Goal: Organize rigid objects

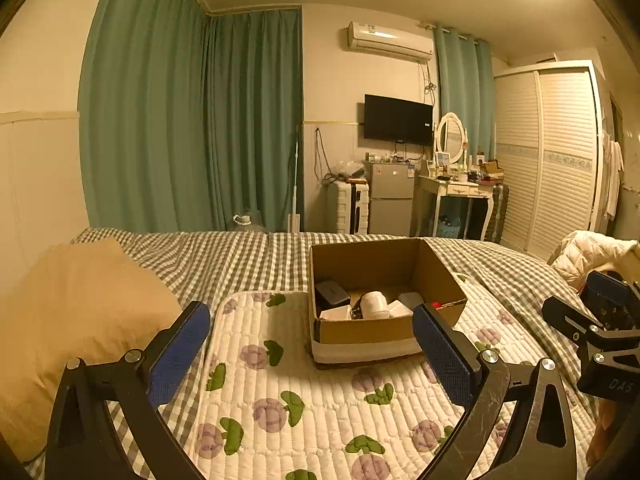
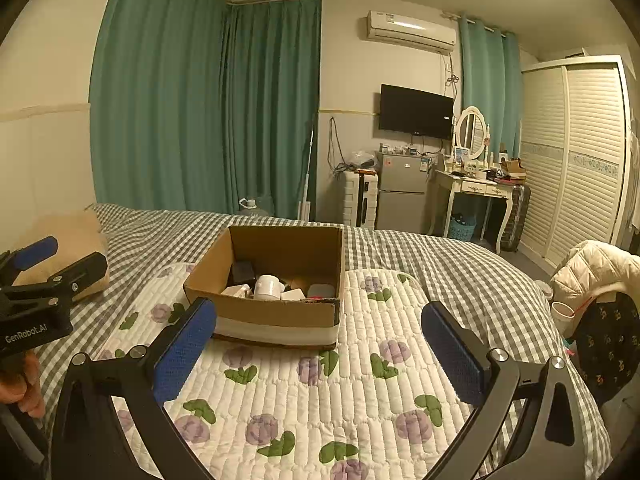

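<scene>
Left wrist view: left gripper spread wide, nothing between the pads, above the quilted floral mat on the checked bed. Cardboard box at the mat's far edge holds, left to right: dark case, white mug, white blocks, red item. Right wrist view: right gripper also spread, empty. Only this view shows a hand and a paper cup off the bed's right edge.
</scene>
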Tool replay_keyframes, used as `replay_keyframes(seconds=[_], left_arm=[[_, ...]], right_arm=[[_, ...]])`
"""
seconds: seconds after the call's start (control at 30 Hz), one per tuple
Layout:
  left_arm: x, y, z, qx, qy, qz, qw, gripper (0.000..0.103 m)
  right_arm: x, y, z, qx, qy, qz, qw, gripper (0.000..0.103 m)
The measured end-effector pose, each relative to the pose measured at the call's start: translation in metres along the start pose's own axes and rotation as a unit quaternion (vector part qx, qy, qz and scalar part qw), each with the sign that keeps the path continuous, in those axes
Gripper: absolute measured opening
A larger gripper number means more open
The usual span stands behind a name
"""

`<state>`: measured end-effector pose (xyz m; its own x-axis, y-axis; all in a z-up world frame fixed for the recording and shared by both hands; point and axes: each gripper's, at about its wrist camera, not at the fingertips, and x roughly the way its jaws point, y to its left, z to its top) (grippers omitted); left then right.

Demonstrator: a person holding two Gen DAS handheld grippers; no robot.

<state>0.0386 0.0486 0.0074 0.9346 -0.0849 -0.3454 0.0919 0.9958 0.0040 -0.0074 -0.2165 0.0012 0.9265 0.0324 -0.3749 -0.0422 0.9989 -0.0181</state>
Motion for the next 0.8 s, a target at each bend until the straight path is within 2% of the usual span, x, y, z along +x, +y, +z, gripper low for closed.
replay_keyframes(seconds=[0.8], left_arm=[[-0.001,-0.013,-0.002,0.023,0.001,-0.009,0.9997,0.103]], right_arm=[[0.002,0.001,-0.002,0.005,0.002,0.001,1.000,0.103]])
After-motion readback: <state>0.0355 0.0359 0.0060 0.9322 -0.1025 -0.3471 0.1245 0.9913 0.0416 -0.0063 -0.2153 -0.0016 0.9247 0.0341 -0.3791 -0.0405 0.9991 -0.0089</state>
